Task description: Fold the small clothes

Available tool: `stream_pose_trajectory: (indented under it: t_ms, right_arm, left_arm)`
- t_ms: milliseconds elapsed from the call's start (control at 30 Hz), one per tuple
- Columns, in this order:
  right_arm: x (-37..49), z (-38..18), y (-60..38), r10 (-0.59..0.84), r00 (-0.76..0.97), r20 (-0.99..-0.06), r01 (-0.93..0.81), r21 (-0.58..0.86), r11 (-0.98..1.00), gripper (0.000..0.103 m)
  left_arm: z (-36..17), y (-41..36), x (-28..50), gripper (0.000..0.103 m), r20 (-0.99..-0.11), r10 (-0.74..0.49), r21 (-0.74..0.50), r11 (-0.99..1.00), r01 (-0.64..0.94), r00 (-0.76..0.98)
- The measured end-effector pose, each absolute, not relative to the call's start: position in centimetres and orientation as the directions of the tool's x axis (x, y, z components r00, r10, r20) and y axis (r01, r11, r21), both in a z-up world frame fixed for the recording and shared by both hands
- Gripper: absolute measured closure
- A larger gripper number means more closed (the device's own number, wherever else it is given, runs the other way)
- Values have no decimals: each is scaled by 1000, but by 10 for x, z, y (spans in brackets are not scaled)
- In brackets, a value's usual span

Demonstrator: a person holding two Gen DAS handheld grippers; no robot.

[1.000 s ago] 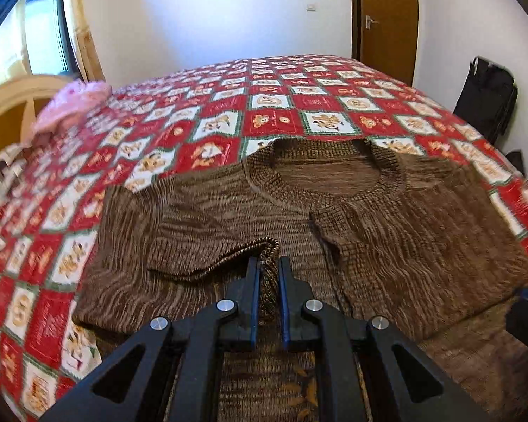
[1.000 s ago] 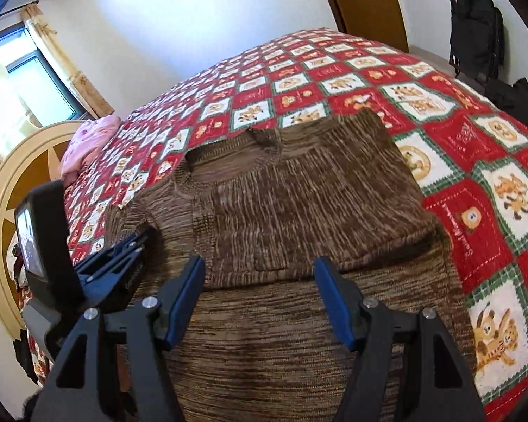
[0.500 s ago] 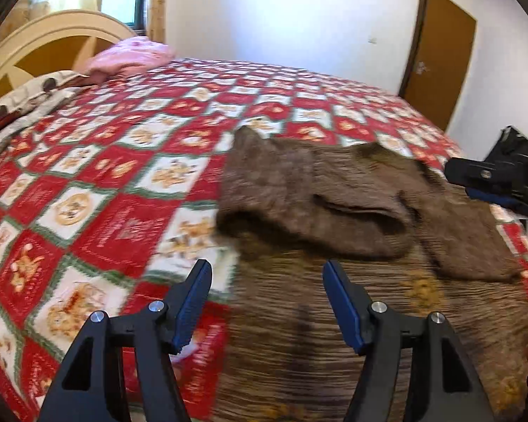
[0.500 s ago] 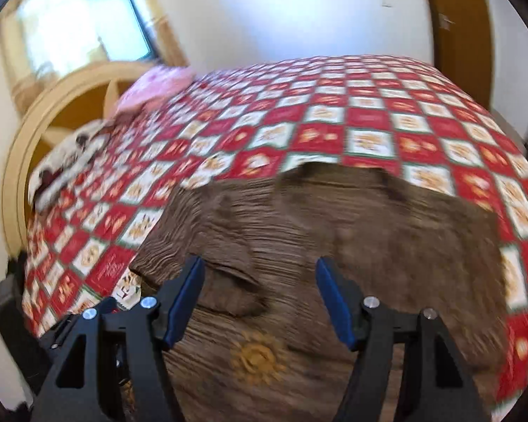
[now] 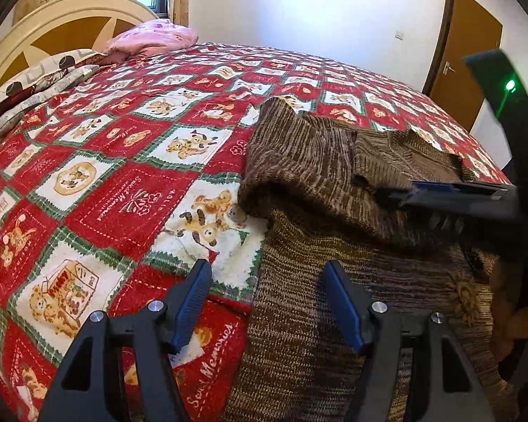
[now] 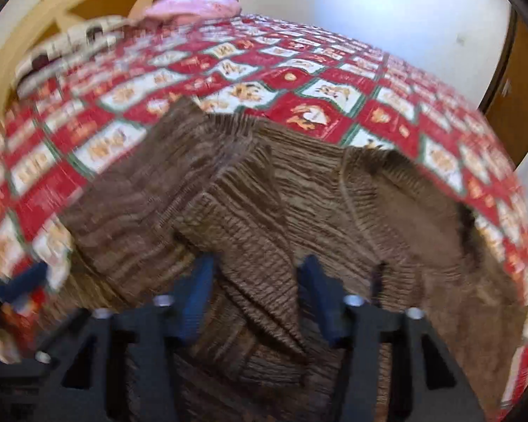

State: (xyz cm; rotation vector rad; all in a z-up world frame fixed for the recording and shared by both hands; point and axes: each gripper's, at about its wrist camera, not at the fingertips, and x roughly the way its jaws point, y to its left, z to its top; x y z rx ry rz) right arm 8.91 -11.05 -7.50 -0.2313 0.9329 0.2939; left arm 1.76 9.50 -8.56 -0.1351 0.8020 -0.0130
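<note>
Both your grippers tilt steeply down over the brown sweater [image 5: 299,161] lying on the red patchwork quilt [image 5: 116,190]. Your left gripper [image 5: 264,302] stands wide apart, gripping nothing, straddling the sweater's side edge where it meets the quilt. Your right gripper [image 6: 255,295] is closing with a folded-in sleeve [image 6: 250,232] between its blades; contact is too blurred to tell. The sweater's collar end points away from you, hem nearest you.
</note>
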Motion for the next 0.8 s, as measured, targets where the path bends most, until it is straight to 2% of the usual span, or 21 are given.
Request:
stream_pose_trajectory:
  t_ms: [33, 67, 200, 267, 333, 467, 567, 800]
  right_arm:
    - [89, -72, -116, 169, 556, -814, -326, -27, 945, 88]
    - [88, -66, -123, 190, 564, -803, -302, 14, 953, 91]
    - [87, -44, -168, 333, 599, -728, -178, 284, 942, 93]
    - [85, -41, -201, 440, 600, -668, -115, 472, 874, 93]
    - [82, -46, -227, 493, 610, -621, -52, 589, 807, 93]
    - [84, -63, -242, 485, 586, -649, 23, 611, 791, 93]
    - [93, -82, -252, 499, 568, -654, 102, 658, 746, 87]
    - [81, -67, -277, 287, 646, -707, 211, 527, 823, 85]
  left_arm:
    - [-86, 95, 18, 35, -715, -65, -128, 991, -39, 696]
    - [-86, 96, 18, 35, -715, -66, -129, 991, -39, 696]
    - [-87, 95, 20, 33, -717, -58, -115, 993, -37, 694]
    - [-87, 94, 20, 33, -718, -57, -113, 993, -36, 694]
    - [-87, 94, 20, 32, -718, -54, -110, 993, -36, 694]
    - [-87, 91, 21, 31, -720, -40, -89, 995, -35, 693]
    - [-87, 91, 21, 31, -721, -44, -94, 995, -35, 692]
    - [-88, 89, 21, 29, -722, -37, -81, 996, -32, 691]
